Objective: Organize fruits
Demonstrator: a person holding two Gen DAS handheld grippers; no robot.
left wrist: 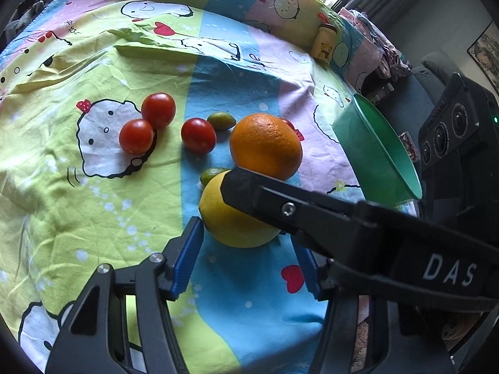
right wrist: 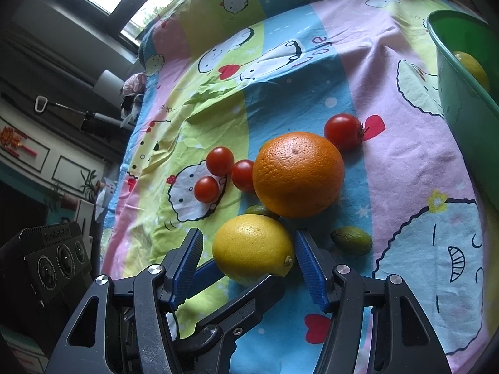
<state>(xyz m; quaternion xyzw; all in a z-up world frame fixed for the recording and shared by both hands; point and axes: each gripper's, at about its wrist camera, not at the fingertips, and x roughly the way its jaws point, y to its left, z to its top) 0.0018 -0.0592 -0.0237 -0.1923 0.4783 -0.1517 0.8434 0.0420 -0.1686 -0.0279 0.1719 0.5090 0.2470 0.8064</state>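
A yellow lemon [left wrist: 230, 218] [right wrist: 252, 246] lies on the cartoon-print cloth, with both grippers around it. My left gripper [left wrist: 246, 233] has its left blue pad against the lemon's side, and the right wrist view shows its fingers [right wrist: 249, 296] touching the lemon's near end on both sides. My right gripper [right wrist: 248, 233] straddles the lemon: the right pad meets the lemon's nub, while a strip of cloth shows at the left pad. One of its black fingers [left wrist: 249, 190] lies across the lemon. Just beyond the lemon sits an orange [left wrist: 265, 145] [right wrist: 297, 173].
Several red tomatoes [left wrist: 158, 109] [right wrist: 220, 160] and small green fruits [left wrist: 221, 120] [right wrist: 351, 240] lie around the orange. A green bowl [left wrist: 374, 149] [right wrist: 461, 109] at the right holds another lemon [right wrist: 471, 64]. A yellow jar [left wrist: 326, 43] stands far back.
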